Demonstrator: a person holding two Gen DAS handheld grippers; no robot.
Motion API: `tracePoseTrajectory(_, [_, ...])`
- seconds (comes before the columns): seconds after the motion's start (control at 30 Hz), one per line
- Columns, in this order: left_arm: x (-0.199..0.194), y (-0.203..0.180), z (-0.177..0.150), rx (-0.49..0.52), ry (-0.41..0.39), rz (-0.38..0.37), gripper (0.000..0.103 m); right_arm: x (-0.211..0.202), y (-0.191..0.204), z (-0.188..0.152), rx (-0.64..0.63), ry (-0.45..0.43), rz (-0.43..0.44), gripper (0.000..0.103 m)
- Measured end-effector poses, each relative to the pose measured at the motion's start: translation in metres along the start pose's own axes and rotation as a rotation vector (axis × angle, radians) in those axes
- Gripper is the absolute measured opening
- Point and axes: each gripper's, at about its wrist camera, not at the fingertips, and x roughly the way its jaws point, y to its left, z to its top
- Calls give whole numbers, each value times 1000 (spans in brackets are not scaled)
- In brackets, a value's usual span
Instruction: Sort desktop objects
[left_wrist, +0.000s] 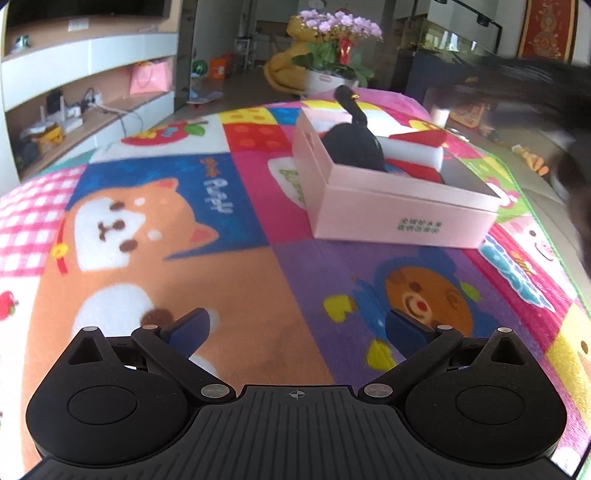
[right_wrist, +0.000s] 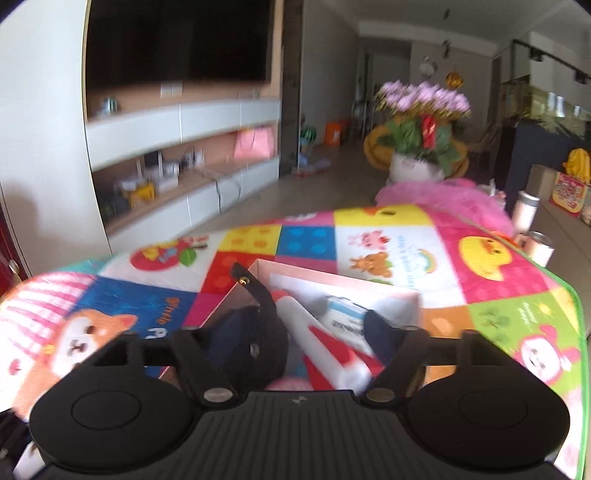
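Note:
An open pink box (left_wrist: 388, 206) stands on the colourful cartoon mat (left_wrist: 236, 280), at its far right. Inside lie a black pouch with a strap (left_wrist: 354, 147) and a red-and-white item (left_wrist: 417, 147). My left gripper (left_wrist: 299, 325) hovers open over the mat, well short of the box, with nothing between its fingers. My right gripper (right_wrist: 304, 332) stands open just above the pink box (right_wrist: 332, 277). Below it lie the black pouch (right_wrist: 258, 332), the red-and-white item (right_wrist: 325, 350) and a small white-and-blue packet (right_wrist: 347, 314). No pad presses on anything. A dark blur (left_wrist: 535, 92) in the left wrist view is the right arm.
A potted plant with pink flowers (right_wrist: 421, 122) stands beyond the mat's far edge. White cups (right_wrist: 535, 243) sit off the mat's right side. A TV wall with shelves (right_wrist: 177, 147) fills the left background. The mat's green edge (right_wrist: 580, 332) runs along the right.

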Motion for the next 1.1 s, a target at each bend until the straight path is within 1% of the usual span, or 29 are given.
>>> tracePoseTrajectory(0.03, [-1, 0, -3, -6, 6, -4, 103, -15, -3, -11, 19, -16, -11, 98])
tracePoseTrajectory(0.07, [-3, -1, -6, -3, -4, 3, 103, -28, -5, -24, 41, -29, -26, 103])
tracePoseTrajectory(0.1, [-6, -2, -8, 2, -6, 16, 103, -41, -6, -38, 60, -35, -41, 103])
tracePoseTrajectory(0.13, [-9, -3, -11, 5, -5, 22, 103, -50, -6, -52, 72, -23, -51, 103])
tracePoseTrajectory(0.2, [-20, -5, -17, 11, -12, 25, 103, -62, -4, -79, 87, 45, -51, 103])
tracePoseTrajectory(0.3, [-41, -7, -29, 53, -50, 40, 103, -77, 0, -118, 116, 149, -16, 103])
tracePoseTrajectory(0.37, [-52, -10, -36, 82, -81, 58, 103, -86, 6, -139, 118, 176, -5, 103])
tracePoseTrajectory(0.43, [-56, -15, -40, 93, -106, 70, 103, -90, 11, -153, 115, 180, -13, 103])
tracePoseTrajectory(0.5, [-54, -20, -39, 93, -127, 70, 103, -86, 14, -157, 113, 172, -46, 103])
tracePoseTrajectory(0.57, [-46, -27, -36, 94, -165, 91, 103, -77, 13, -156, 124, 168, -73, 103])
tracePoseTrajectory(0.67, [-28, -36, -26, 102, -185, 121, 103, -55, 6, -145, 161, 233, -63, 103])
tracePoseTrajectory(0.7, [-22, -39, -22, 100, -186, 137, 103, -46, 4, -142, 163, 252, -76, 103])
tracePoseTrajectory(0.77, [-9, -41, -16, 81, -186, 176, 103, -35, 3, -139, 144, 236, -123, 103])
tracePoseTrajectory(0.8, [-5, -41, -14, 71, -184, 187, 103, -30, 2, -138, 135, 225, -158, 103])
tracePoseTrajectory(0.83, [1, -40, -11, 61, -163, 197, 103, -23, -1, -136, 138, 241, -177, 103])
tracePoseTrajectory(0.87, [7, -39, -9, 55, -132, 198, 103, -18, -3, -134, 144, 258, -178, 103])
tracePoseTrajectory(0.97, [18, -38, -6, 49, -70, 210, 103, -6, -3, -128, 90, 253, -169, 103])
tracePoseTrajectory(1.03, [20, -36, -6, 40, -63, 207, 103, 0, -6, -127, 95, 243, -146, 103])
tracePoseTrajectory(1.1, [21, -35, -8, 39, -62, 206, 103, 0, -8, -130, 118, 217, -149, 103])
